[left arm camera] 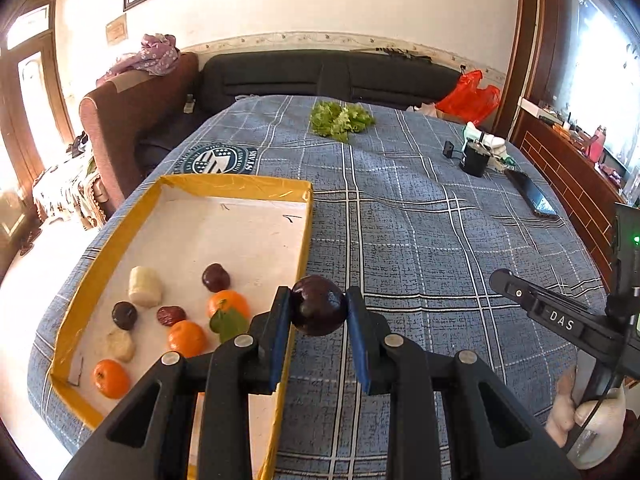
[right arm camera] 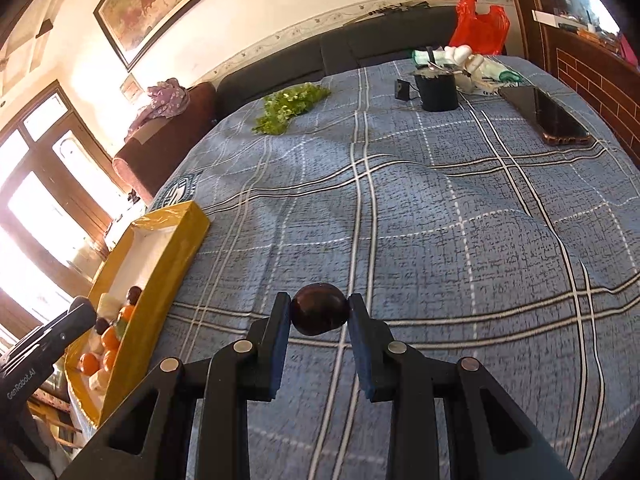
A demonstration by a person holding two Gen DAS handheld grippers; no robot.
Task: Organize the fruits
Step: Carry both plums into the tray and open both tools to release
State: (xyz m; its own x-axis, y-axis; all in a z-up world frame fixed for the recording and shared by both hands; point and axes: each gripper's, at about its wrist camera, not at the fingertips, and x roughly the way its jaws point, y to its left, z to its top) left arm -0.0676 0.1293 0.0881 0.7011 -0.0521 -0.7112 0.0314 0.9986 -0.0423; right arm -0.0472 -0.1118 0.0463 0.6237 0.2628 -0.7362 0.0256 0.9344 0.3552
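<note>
Now both clamped: left gripper on dark plum near yellow box right wall; right gripper on second plum.

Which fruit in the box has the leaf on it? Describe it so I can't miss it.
Find the yellow-rimmed box on the blue plaid cloth. Near its right wall, just left of the left gripper, lies a tangerine. Of the three tangerines, only this one has a green leaf, and a dark plum sits right behind it.

Green leaves, black cup, phone on plaid cloth; red bag behind
</note>
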